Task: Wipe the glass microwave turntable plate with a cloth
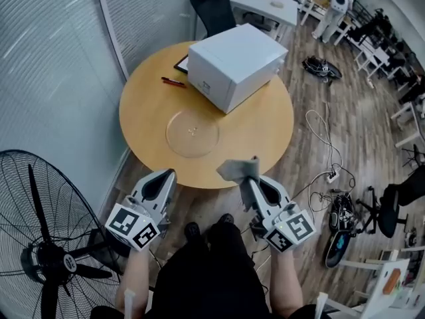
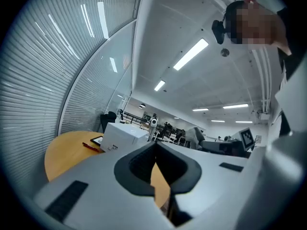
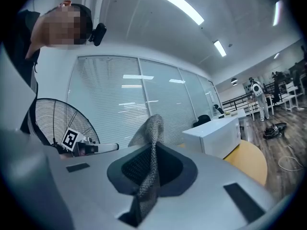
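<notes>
Grey cloth [image 1: 238, 169] sat pinched in my right hand-held gripper [image 1: 252, 181], left hand-held gripper [image 1: 168, 176] closed, empty; wiping looked unstarted, glass plate [image 1: 192, 133] needed reaching.

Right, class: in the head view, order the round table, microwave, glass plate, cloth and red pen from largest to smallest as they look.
1. round table
2. microwave
3. glass plate
4. cloth, nearer the camera, so perhaps enlarged
5. red pen

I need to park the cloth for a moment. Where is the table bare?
The table is bare on its left, between the red pen and the glass plate, and on its right front, between the plate and the microwave. The back is crowded by the microwave and pen.
</notes>
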Motion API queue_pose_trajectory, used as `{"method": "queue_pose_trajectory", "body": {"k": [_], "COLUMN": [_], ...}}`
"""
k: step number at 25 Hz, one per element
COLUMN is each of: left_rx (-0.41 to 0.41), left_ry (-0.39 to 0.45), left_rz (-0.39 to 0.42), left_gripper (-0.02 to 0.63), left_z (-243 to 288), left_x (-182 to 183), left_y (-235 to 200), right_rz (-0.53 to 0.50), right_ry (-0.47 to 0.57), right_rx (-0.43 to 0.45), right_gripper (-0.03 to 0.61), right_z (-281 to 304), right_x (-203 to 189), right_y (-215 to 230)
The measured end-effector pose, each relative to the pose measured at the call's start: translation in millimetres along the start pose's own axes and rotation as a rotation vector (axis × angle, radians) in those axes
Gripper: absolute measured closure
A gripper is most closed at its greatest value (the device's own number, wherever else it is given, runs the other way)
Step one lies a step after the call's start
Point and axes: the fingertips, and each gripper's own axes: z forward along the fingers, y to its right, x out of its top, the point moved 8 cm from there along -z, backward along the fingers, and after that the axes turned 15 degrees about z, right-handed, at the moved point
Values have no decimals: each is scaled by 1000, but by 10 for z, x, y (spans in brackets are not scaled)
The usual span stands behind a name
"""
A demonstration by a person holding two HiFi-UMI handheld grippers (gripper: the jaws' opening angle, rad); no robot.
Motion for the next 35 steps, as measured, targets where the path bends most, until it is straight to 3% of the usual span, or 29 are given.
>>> {"method": "queue_pose_trajectory", "body": {"k": [9, 16, 24, 30, 35], "left_rx": [22, 137, 273, 381, 412], "left_ry": [-51, -85, -158, -229, -259], "left_rz": [-12, -95, -111, -208, -289], "left_gripper": [617, 617, 617, 617, 617], "left_z": [275, 632, 1006, 1092, 1098], "left_x": [-196, -428, -558, -795, -1000], "left_y": [-193, -532, -763, -839, -929], "right_rz": [26, 36, 49, 86, 112], "right_ry": [3, -30, -161, -281, -353], "right_rx": [-6, 42, 155, 201, 219], "right_gripper": [548, 546, 545, 545, 545], "right_z": [297, 804, 1363, 1651, 1887], "right_x": [-7, 127, 216, 97, -79], "right_y": [335, 852, 1338, 1604, 1719]}}
